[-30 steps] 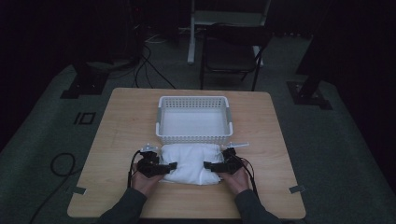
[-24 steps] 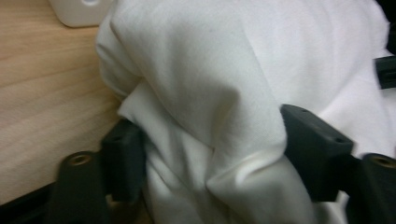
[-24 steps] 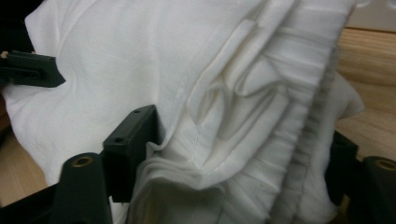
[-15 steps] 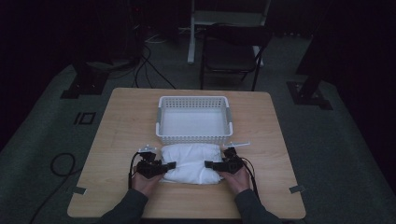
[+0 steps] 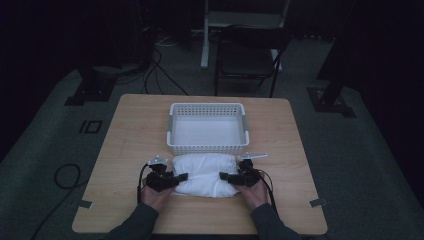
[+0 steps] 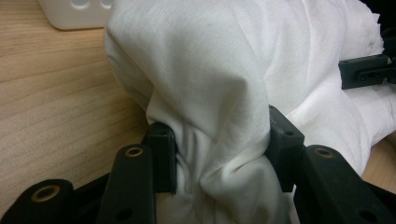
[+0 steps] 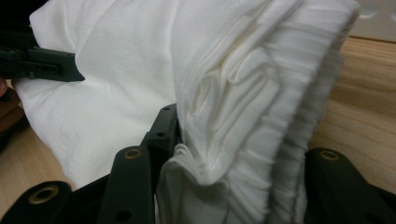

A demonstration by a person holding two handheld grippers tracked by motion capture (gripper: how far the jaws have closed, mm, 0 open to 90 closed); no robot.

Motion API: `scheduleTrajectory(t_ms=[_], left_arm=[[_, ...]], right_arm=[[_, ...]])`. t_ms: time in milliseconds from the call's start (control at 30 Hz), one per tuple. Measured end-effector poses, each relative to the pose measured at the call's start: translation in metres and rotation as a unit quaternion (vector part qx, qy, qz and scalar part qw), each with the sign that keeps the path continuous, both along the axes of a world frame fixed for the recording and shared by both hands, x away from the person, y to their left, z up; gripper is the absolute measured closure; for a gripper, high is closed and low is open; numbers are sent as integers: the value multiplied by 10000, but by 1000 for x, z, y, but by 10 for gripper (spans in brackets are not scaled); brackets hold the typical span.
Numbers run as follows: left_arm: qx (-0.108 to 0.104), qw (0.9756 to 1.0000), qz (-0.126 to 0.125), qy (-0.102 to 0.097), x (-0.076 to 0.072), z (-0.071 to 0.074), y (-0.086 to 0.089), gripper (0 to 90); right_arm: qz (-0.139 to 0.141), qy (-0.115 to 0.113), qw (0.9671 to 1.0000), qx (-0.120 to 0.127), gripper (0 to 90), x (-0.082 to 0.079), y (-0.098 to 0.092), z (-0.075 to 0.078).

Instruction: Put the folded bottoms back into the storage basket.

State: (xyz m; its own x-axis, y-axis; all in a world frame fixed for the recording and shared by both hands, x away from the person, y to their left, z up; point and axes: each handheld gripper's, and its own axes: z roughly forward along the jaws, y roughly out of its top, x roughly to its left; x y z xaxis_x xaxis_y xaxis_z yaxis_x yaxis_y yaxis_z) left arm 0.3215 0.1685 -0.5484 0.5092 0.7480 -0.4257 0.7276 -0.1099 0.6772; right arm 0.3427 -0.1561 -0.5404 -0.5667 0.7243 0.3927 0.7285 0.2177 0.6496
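**Both grippers clamped on the cloth bundle, basket at twelve o'clock**

The folded white cloth [image 5: 205,174] lay crosswise on the wooden table [image 5: 125,145]. The left gripper [image 5: 176,178] pinched its nine o'clock end, the right gripper [image 5: 226,177] its ribbed three o'clock end, jaws just closing onto soft, creased fabric. The perforated white plastic basket [image 5: 208,148] sat just beyond.
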Motion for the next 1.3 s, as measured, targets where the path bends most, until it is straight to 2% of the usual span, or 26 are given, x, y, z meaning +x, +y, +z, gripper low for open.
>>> scheduleTrajectory(t_ms=[167,667,1300], left_arm=[[-17,10000,17,-14,-2,3,0,560],[63,9998,28,-212,-10,20,-3,566],[29,9992,-7,-400,-16,37,-2,567]], right_arm=[[10,-96,9999,-41,546,-3,0,3],[-26,-181,9998,1,558,-9,-2,13],[-15,-338,9994,63,559,-16,-4,31]])
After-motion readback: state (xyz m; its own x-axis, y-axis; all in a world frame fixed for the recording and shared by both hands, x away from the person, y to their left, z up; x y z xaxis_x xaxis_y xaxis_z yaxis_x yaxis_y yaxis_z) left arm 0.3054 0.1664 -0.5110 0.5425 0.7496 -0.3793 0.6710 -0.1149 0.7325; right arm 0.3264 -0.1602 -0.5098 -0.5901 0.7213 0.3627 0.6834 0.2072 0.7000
